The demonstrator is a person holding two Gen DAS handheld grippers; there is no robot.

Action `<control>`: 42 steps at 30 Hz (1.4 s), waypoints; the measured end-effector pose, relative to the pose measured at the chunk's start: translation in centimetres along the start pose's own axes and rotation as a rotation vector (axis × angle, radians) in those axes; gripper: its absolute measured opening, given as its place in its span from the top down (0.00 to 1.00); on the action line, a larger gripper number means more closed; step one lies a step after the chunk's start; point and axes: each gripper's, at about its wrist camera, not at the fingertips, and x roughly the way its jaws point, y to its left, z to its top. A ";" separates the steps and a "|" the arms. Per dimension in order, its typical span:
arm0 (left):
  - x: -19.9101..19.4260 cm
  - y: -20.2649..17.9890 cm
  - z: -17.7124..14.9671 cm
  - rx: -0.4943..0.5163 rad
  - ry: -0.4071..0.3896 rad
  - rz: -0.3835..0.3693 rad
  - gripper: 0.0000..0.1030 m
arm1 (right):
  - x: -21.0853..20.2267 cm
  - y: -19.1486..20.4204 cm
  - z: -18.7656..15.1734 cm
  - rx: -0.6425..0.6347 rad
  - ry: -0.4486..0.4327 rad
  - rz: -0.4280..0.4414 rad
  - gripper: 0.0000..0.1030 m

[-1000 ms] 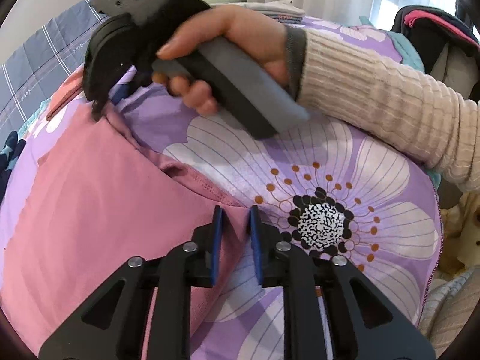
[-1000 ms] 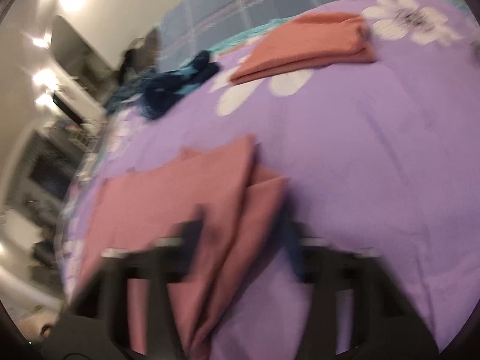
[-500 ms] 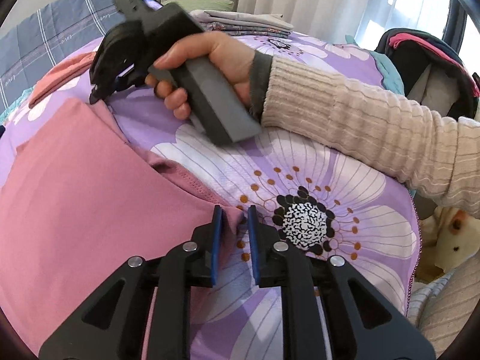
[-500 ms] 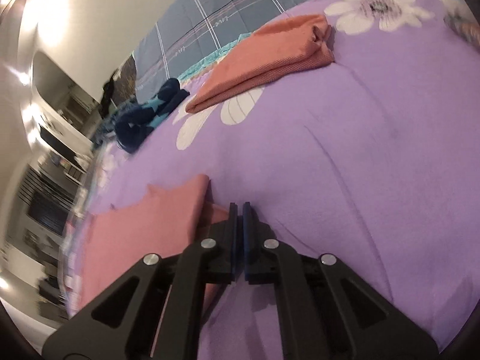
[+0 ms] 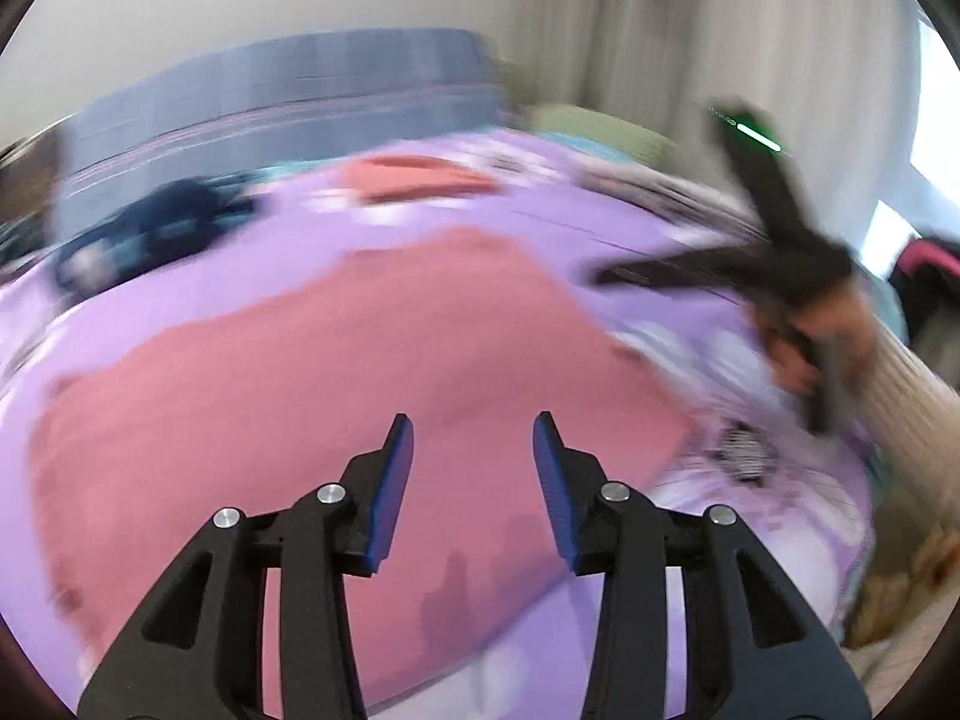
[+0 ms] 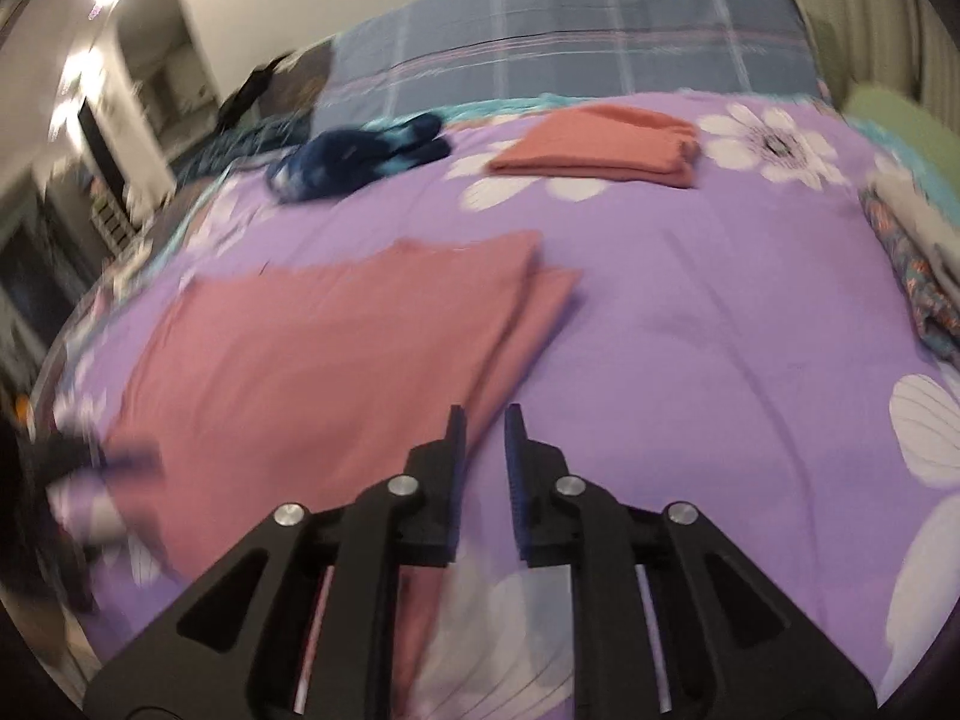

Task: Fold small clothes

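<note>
A pink garment [image 5: 336,396] lies flat on the purple flowered bedspread [image 5: 630,252], folded over on itself with a second layer showing at its right edge in the right wrist view [image 6: 336,354]. My left gripper [image 5: 473,438] is open and empty above its near part. My right gripper [image 6: 483,420] is open by a small gap, empty, above the garment's right edge; it shows blurred at the right of the left wrist view [image 5: 774,252].
A folded orange-pink garment [image 6: 600,147] and a dark blue crumpled garment [image 6: 354,159] lie near the far side of the bed. A blue checked quilt [image 6: 570,42] lies behind them. Folded patterned clothes [image 6: 918,276] sit at the right edge.
Both grippers have let go of the pink garment, opened and pulled back and up. The garment now lies flat. Both views are blurred by motion.
</note>
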 end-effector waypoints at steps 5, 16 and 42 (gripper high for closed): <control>-6.5 9.1 -3.3 -0.222 -0.063 0.227 0.51 | -0.4 11.3 0.0 -0.233 -0.023 0.124 0.74; -15.3 18.0 -12.7 -0.470 -0.132 0.408 0.51 | 4.5 34.9 -7.2 -0.770 0.011 0.303 0.64; -6.7 27.2 -7.2 -0.482 -0.013 -0.084 0.48 | 10.8 40.3 -9.2 -0.919 -0.035 0.009 0.95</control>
